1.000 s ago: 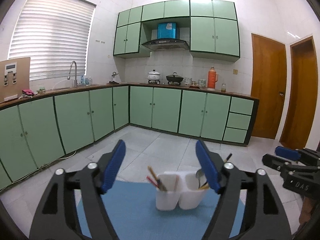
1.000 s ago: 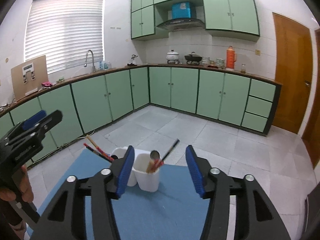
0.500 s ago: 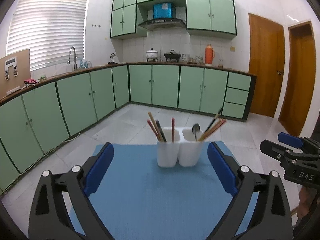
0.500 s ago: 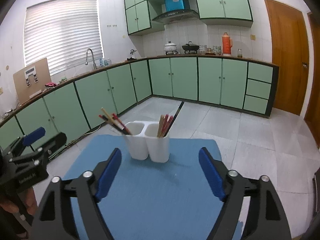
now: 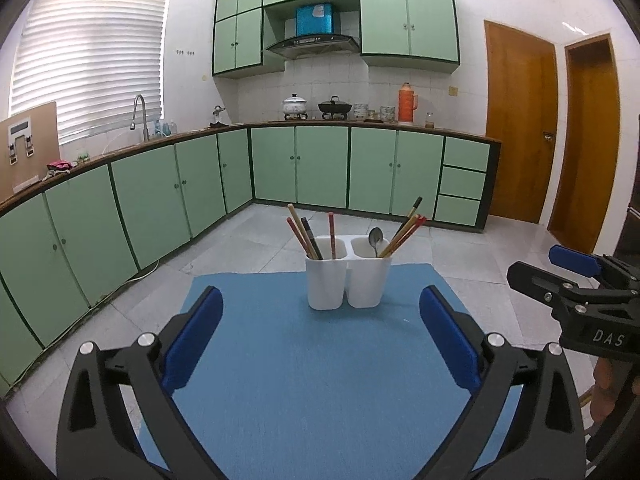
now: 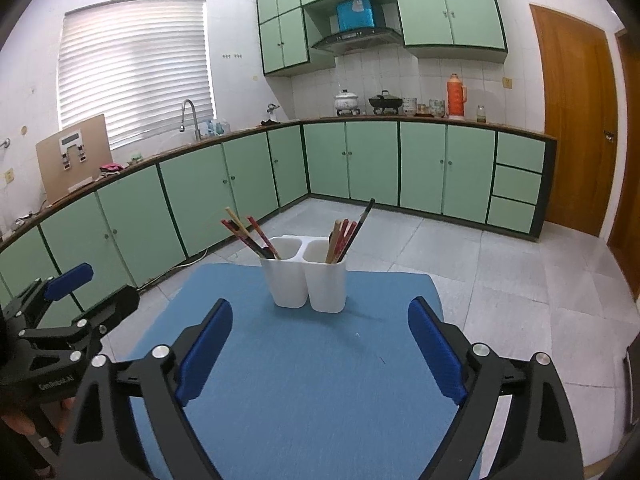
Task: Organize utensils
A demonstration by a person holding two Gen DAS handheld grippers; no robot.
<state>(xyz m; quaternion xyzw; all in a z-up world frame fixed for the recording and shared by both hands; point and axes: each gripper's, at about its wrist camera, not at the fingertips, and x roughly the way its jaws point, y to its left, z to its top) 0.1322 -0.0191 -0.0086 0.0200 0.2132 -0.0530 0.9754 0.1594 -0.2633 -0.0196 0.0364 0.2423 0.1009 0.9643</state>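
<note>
A white two-compartment holder [image 5: 346, 280] [image 6: 306, 280] stands upright at the far end of a blue mat [image 5: 300, 380] [image 6: 312, 380]. In the left wrist view its left cup holds several chopsticks [image 5: 308, 236]. Its right cup holds a metal spoon [image 5: 375, 238] and more chopsticks [image 5: 406, 228]. My left gripper [image 5: 320, 294] hangs over the mat short of the holder, its jaws opening with nothing between them. My right gripper [image 6: 320, 303] is also back from the holder, jaws opening and empty. Each gripper shows at the edge of the other's view, the right gripper [image 5: 548, 270] and the left gripper [image 6: 94, 292].
Green kitchen cabinets [image 5: 320, 168] run along the far and left walls, with a sink tap [image 5: 138, 116], pots [image 5: 296, 106] and an orange flask [image 5: 406, 102] on the counter. Wooden doors [image 5: 520, 128] are at the right. Grey floor tiles surround the mat.
Both grippers have drawn back from the holder, which now looks farther off and fully in view. Both pairs of jaws have spread much wider.
</note>
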